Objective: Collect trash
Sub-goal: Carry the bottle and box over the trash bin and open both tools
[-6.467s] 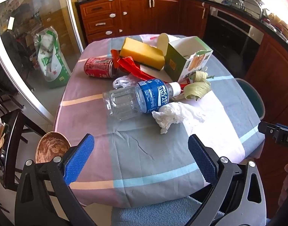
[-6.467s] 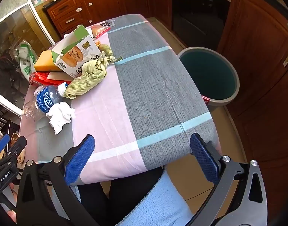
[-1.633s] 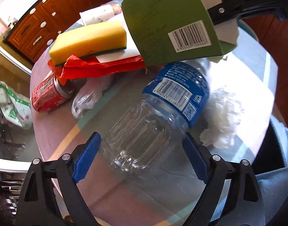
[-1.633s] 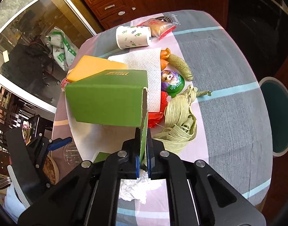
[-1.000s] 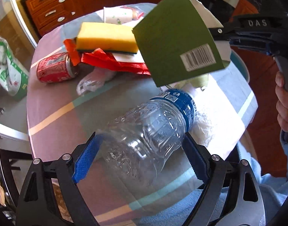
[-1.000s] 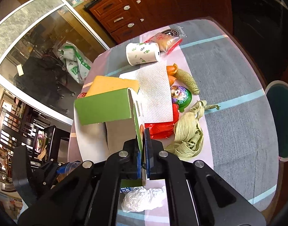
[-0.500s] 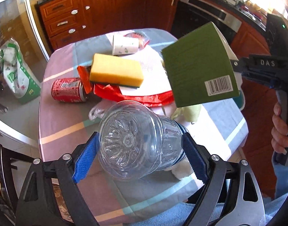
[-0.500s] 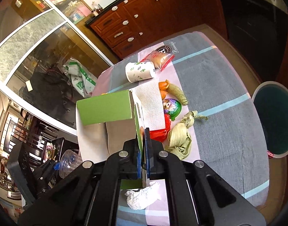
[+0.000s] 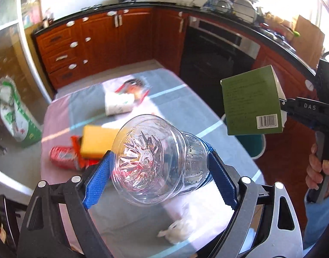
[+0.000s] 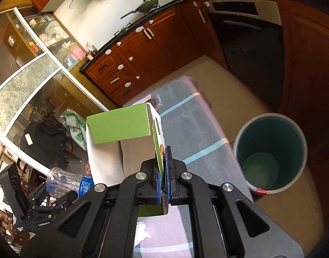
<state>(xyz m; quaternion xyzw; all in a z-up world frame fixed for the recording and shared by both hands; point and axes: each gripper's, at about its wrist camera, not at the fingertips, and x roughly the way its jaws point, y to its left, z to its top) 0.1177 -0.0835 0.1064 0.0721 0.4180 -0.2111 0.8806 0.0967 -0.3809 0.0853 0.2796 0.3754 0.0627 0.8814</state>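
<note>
While the right tool (image 10: 163, 185) pinches one wall of the green cardboard box (image 10: 123, 131), the round teal bin (image 10: 270, 152) sits at its three o'clock; it should release only above the rim. The left tool (image 9: 160, 172) grips the clear plastic bottle (image 9: 155, 161) above the table (image 9: 186, 103).

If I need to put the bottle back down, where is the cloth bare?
Bare: the grey stretch of the tablecloth on the side toward the bin, and the near patch beside the crumpled tissue. Crowded: the far side, round the sponge, red can and paper cup.
</note>
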